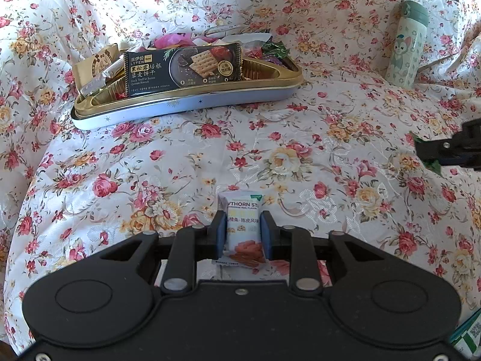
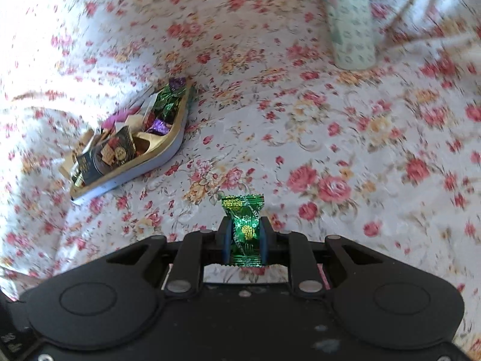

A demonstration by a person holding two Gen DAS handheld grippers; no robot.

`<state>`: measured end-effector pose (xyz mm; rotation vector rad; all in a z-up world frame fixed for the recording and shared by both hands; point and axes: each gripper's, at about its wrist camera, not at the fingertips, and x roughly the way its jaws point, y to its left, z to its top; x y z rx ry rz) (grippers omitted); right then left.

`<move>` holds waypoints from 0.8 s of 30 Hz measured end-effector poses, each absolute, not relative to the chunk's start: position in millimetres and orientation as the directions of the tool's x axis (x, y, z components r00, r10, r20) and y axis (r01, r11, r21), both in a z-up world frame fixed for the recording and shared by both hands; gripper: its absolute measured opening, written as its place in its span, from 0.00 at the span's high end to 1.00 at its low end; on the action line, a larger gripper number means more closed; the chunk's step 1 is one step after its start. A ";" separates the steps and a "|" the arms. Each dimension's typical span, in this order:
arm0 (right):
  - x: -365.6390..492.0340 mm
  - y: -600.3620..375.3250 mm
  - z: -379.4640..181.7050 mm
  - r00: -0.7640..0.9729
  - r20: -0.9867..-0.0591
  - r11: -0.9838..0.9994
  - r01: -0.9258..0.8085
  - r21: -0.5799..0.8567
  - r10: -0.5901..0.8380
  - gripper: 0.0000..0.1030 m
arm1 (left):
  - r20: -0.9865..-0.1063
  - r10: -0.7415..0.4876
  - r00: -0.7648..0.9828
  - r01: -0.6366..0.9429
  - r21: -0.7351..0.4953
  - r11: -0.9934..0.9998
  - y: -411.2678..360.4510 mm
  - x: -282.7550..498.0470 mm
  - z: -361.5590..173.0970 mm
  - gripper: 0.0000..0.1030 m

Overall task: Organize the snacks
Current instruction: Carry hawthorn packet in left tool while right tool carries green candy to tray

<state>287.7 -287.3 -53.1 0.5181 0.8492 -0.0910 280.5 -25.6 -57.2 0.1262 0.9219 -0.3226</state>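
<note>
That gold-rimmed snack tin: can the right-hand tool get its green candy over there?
Probably yes. The right gripper has its jaws shut on the green foil candy, and only bare floral bedspread lies between it and the gold-rimmed snack tin.

The left tool points steeply downward, its two blue pads closed narrowly on a white snack packet that stands upright between them. The right tool also tilts downward, its pads clamped tight on a green foil candy whose upper end sticks out past the fingertips. In the left wrist view the right tool's black fingers show at the right edge.
</note>
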 end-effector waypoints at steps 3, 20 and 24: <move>275.5 -288.5 -49.2 0.675 -0.727 0.869 0.281 0.408 0.123 0.80 | -0.803 -0.225 0.552 0.327 -0.040 0.944 -24.7 282.4 -56.8 0.66; 185.2 -243.4 -10.7 0.738 -0.674 0.955 0.179 0.235 0.027 0.80 | -0.825 -0.197 0.530 0.282 -0.048 0.958 -31.4 270.2 -25.4 0.75; 157.1 -233.7 8.7 0.770 -0.637 0.961 0.157 0.229 0.026 0.80 | -0.821 -0.195 0.536 0.254 -0.063 0.965 -28.5 244.7 -2.9 0.75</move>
